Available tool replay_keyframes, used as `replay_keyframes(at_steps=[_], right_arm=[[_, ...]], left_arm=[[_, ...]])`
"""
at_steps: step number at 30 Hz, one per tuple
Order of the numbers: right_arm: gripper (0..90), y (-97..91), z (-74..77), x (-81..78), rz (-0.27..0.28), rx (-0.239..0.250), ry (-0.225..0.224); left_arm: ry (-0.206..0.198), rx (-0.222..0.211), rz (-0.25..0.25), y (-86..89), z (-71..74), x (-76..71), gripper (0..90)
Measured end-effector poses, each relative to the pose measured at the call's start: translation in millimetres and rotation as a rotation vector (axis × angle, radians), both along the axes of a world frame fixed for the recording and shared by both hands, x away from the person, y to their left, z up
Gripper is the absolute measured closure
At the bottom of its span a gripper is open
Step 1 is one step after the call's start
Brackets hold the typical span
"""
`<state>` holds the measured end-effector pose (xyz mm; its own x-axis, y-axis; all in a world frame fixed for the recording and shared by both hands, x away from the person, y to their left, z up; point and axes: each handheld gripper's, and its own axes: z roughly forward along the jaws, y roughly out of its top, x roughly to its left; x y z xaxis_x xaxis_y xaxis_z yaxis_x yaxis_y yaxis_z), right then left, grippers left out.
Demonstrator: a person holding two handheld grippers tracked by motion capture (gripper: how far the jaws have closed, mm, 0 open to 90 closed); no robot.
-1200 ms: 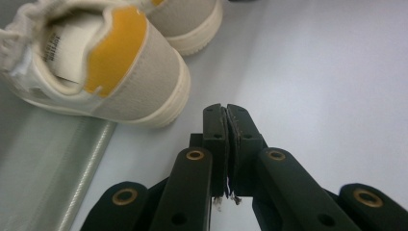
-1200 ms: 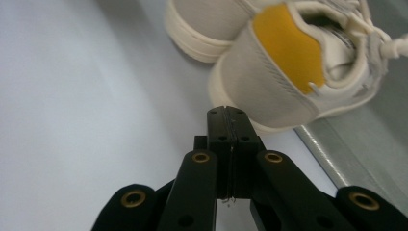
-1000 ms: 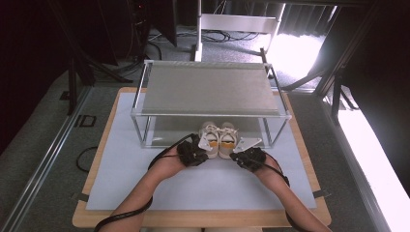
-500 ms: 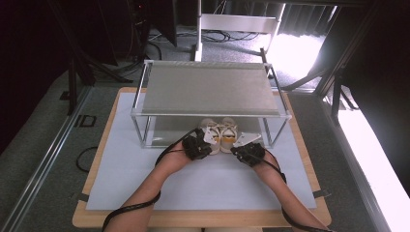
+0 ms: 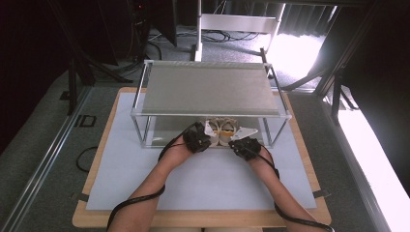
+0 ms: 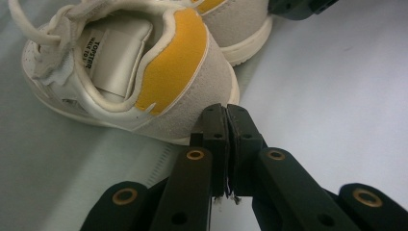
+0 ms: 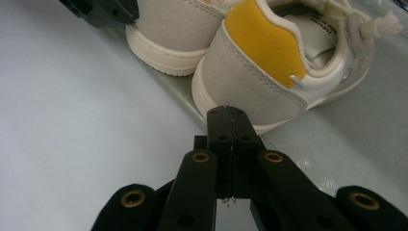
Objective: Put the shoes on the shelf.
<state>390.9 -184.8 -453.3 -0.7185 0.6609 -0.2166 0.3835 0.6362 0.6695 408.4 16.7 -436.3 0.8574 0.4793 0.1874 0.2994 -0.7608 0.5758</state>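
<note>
From the high view my two tongs sit at the front edge of the metal rack (image 5: pixel 208 89), w/ the pair of small shoes just under its front rail. My left gripper (image 5: pixel 197 138) is at the left shoe (image 5: pixel 211 128), my right gripper (image 5: pixel 245 145) at the right shoe (image 5: pixel 227 129). That view gives layout only: the jaws are too small & dark there to judge.

The gripper views fill that in. In the left gripper view my left gripper (image 6: pixel 226 111) has both jaws pressed together w/ nothing between them, tips right at the heel of the left shoe (image 6: pixel 144 72); can't tell if they actually touch it. Yellow heel patch, cream sole, laces & tongue label show here, none of it readable from above. In the right gripper view my right gripper (image 7: pixel 229 115) is likewise clamped flat on itself, empty, tips at the heel of the right shoe (image 7: pixel 284 62), contact unclear.

Both shoes stand upright side by side, heels toward me, half on the rack's lower shelf, half on the white mat (image 5: pixel 121 159).

Toes are hidden under the rack top from above & cut off by the frame edge in the close views. Label text too blurred to read fully
</note>
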Motion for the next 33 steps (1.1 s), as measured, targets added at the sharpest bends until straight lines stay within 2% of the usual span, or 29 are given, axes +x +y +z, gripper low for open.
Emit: replay_keyframes(at_steps=[1,8,13,14,17,18,20,22,24,25,26,27,28,30,31,32,33], right_arm=[[89.7,0.3,-0.6,1.5,-0.002,-0.002,-0.002],[88.3,-1.1,-4.6,8.6,-0.019,0.022,0.007],[85.1,-3.4,-1.1,2.6,-0.006,0.049,-0.007],[82.6,-3.8,0.1,1.0,0.001,0.061,-0.007],[76.8,-5.4,3.0,-3.5,0.012,0.076,-0.015],[70.0,-5.4,3.5,-5.3,0.015,0.087,-0.014],[55.3,-5.2,4.0,-8.9,0.016,0.09,-0.035],[46.0,-5.7,4.3,-11.6,0.015,0.104,-0.048],[31.6,-5.9,3.0,-13.6,-0.003,0.119,-0.067],[27.9,-5.6,1.9,-14.4,0.001,0.112,-0.07],[25.3,-5.4,0.9,-15.7,0.004,0.108,-0.076],[25.3,-5.4,0.9,-15.7,0.004,0.108,-0.076],[20.2,-5.6,-0.6,-17.0,0.016,0.126,-0.065],[16.2,-6.9,-2.5,-18.5,0.03,0.15,-0.057],[14.5,-7.5,-3.7,-19.5,0.027,0.151,-0.062],[13.8,-8.5,-5.0,-20.3,0.028,0.151,-0.066],[13.8,-9.8,-6.3,-21.3,0.029,0.151,-0.071]], left_arm=[[-0.006,0.013,-0.002,-1.3,-0.5,1.7,87.0],[0.001,0.015,0.007,-4.0,-2.4,6.6,86.8],[0.011,-0.029,0.0,-2.7,-3.7,-3.2,82.4],[0.0,-0.029,-0.001,-1.4,-3.2,-5.8,81.5],[0.007,-0.062,0.009,2.4,-2.0,-11.1,77.7],[0.005,-0.07,0.011,3.8,-1.2,-12.9,72.2],[0.007,-0.089,0.019,6.0,0.7,-16.8,66.9],[0.003,-0.098,0.028,7.7,1.8,-20.5,59.8],[0.002,-0.112,0.041,9.1,2.3,-24.2,47.2],[0.012,-0.122,0.051,9.9,2.6,-25.8,43.3],[0.026,-0.128,0.082,11.1,2.5,-27.4,37.2],[0.026,-0.128,0.082,11.1,2.5,-27.4,25.4],[0.04,-0.13,0.088,12.6,2.7,-28.1,25.4],[0.036,-0.16,0.113,16.7,2.0,-30.8,22.9],[0.056,-0.173,0.114,19.3,1.3,-31.3,16.7],[0.061,-0.181,0.112,22.0,0.3,-32.7,14.1],[0.046,-0.185,0.114,24.0,-1.4,-34.9,14.0]])
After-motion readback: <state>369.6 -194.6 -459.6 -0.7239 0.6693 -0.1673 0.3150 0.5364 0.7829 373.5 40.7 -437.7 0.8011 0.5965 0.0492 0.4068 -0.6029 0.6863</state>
